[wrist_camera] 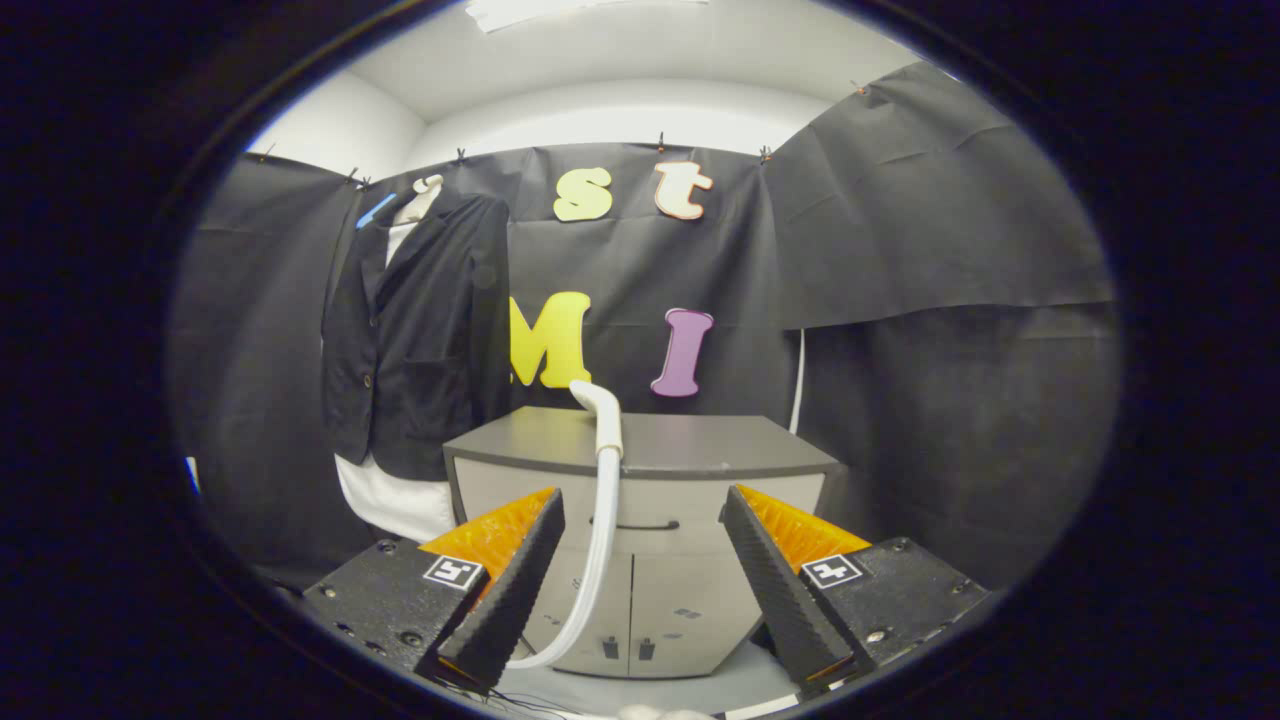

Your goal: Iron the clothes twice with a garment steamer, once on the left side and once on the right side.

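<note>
The gripper (640,560) is held low and level facing a grey cabinet (640,470), with its fingers spread wide and nothing between them but open air. Ahead of them, in the gap and closer to the left finger, the garment steamer's white hose (600,540) runs up the cabinet's front. Its stiffer upper end, the steamer handle (603,415), hooks over the cabinet's top edge and bends toward the cabinet's left. The steam head itself is too small to make out from here.

The long axis of hose and handle stands nearly upright against the cabinet front, curving away toward the left finger near the cabinet's base. The open fingers lie level, one to each side, so they already straddle that axis crosswise. By my judgement the coming move is a straight advance toward the cabinet with a rise to the handle at its top edge, shifted slightly left to centre it.

The clothes, a dark jacket (420,340) over a white shirt (395,505), hang on a hanger against the booth wall to the cabinet's left and beyond it, upright and apparently untouched. Ironing does not appear to have begun
</note>
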Available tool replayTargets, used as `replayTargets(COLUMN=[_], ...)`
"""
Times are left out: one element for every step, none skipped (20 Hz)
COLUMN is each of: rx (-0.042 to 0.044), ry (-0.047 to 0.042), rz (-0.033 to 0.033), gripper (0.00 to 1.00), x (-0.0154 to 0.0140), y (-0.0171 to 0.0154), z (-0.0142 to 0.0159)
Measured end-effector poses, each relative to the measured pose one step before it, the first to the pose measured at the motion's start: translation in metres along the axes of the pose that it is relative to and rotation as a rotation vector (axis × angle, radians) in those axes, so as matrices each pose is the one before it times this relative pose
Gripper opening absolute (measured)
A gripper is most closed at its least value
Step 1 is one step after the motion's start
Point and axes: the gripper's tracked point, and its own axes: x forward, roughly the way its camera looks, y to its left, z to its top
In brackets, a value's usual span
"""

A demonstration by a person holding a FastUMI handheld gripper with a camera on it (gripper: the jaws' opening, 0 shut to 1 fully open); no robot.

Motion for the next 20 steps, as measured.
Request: replayTargets(rx=[0.00804, 0.01048, 0.00805, 0.00310, 0.00026, 0.00239, 0.00766, 0.00664, 0.00341, -0.00116, -0.00065, 0.00496, 0.01009, 0.00809, 0.00722, 0.00537, 0.00477, 0.00122, -0.00425, -0.00607], ry=[0.00470, -0.00332, 0.00196, 0.00191, 0.00565, 0.00972, 0.01067, 0.01707, 0.02177, 0.02260, 0.01916, 0.01854, 0.01612, 0.01609, 0.01971, 0.01665, 0.01942, 0.01798, 0.02025, 0.01865], rz=[0.01066, 0.00831, 0.01552, 0.01125, 0.01291, 0.01160, 0.01886, 0.01821, 0.01991, 0.01487, 0.01009, 0.01139, 0.01041, 0.00801, -0.00481, 0.00390, 0.00951, 0.00205, 0.00380, 0.00555], gripper=[1.00, 1.00, 1.00, 1.00, 1.00, 1.00, 1.00, 1.00, 1.00, 1.00, 1.00, 1.00, 1.00, 1.00, 1.00, 1.00, 1.00, 1.00, 1.00, 1.00], x=[0.01879, 0.01625, 0.01899, 0.01611, 0.01490, 0.01562, 0.01384, 0.01142, 0.01316, 0.01006, 0.01029, 0.00969, 0.00979, 0.00841, 0.00654, 0.00806, 0.00737, 0.00794, 0.00772, 0.00670], y=[-0.00522, -0.00511, -0.00225, -0.00304, -0.00309, -0.00256, -0.00028, 0.00188, 0.00083, 0.00098, -0.00057, 0.00007, 0.00037, 0.00015, -0.00199, -0.00196, 0.00121, -0.00024, -0.00028, 0.00000], z=[0.00389, 0.00774, 0.00742, 0.00535, 0.00350, 0.00270, 0.00285, 0.00122, -0.00069, 0.00003, 0.00085, 0.00083, 0.00197, 0.00311, 0.00164, 0.00239, 0.00091, 0.00033, 0.00044, 0.00070])
